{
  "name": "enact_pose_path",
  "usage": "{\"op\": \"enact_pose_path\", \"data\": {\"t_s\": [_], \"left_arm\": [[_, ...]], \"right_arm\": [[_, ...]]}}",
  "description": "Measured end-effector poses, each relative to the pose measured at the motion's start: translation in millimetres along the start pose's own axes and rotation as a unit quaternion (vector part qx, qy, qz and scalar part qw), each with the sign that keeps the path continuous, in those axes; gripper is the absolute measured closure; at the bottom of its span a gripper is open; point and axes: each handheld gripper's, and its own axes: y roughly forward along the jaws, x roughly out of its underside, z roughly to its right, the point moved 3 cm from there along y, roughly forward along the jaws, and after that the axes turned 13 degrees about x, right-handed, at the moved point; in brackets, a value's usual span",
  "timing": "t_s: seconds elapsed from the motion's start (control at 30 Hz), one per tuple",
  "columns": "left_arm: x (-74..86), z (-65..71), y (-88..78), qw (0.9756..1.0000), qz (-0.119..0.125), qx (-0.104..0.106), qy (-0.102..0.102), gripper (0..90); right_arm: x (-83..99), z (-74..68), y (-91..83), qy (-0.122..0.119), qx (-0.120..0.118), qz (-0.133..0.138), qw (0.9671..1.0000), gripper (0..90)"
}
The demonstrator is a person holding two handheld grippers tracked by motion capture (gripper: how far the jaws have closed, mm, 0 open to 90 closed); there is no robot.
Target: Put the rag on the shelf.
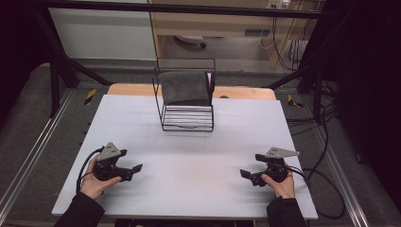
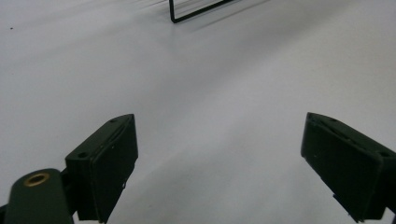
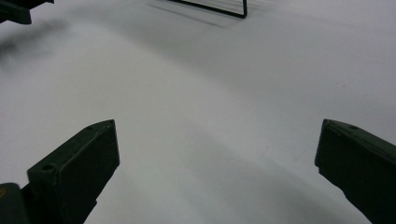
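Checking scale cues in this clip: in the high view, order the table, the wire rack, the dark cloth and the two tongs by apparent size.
1. Table
2. Wire rack
3. Dark cloth
4. Left tongs and right tongs: they look alike, so no ranking between them.

You are working in a lab-style recording bay: a white worktop sits inside a black metal frame, cables trail across grey carpet, hazard tape marks the floor, and wall sockets sit beyond.
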Motion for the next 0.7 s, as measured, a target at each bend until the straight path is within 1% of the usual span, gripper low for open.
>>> {"op": "enact_pose_path", "data": {"t_s": [0.07,0.17,0.37,0.4,0.43,0.57,0.7], "left_arm": [[2.6,-0.5,-0.5,1.0,0.0,0.001,-0.002,10.2],[6.6,-0.2,0.0,1.0,-0.006,0.004,0.0,9.6],[11.8,0.7,0.7,0.9998,-0.013,0.013,0.005,7.8],[12.5,0.4,0.5,0.9998,-0.014,0.013,0.004,7.6],[13.1,0.2,0.2,0.9998,-0.014,0.013,0.003,7.5],[14.9,-0.2,0.1,0.9998,-0.015,0.011,0.0,7.1],[15.7,-0.5,0.2,0.9998,-0.017,0.009,0.001,7.1]], "right_arm": [[4.4,1.7,-0.6,-0.001,0.003,-0.003,1.0,0.8],[9.3,3.4,-1.4,-0.001,0.006,-0.01,0.9999,0.7],[12.1,3.6,-2.4,0.003,0.006,-0.01,0.9999,0.7],[12.3,3.6,-2.1,0.0,0.004,-0.01,0.9999,0.7],[12.6,2.8,-1.9,0.004,0.003,-0.011,0.9999,0.8],[13.6,2.1,-0.8,0.004,0.006,-0.018,0.9998,0.7],[13.6,2.9,-1.1,0.002,0.006,-0.015,0.9999,0.7]]}}
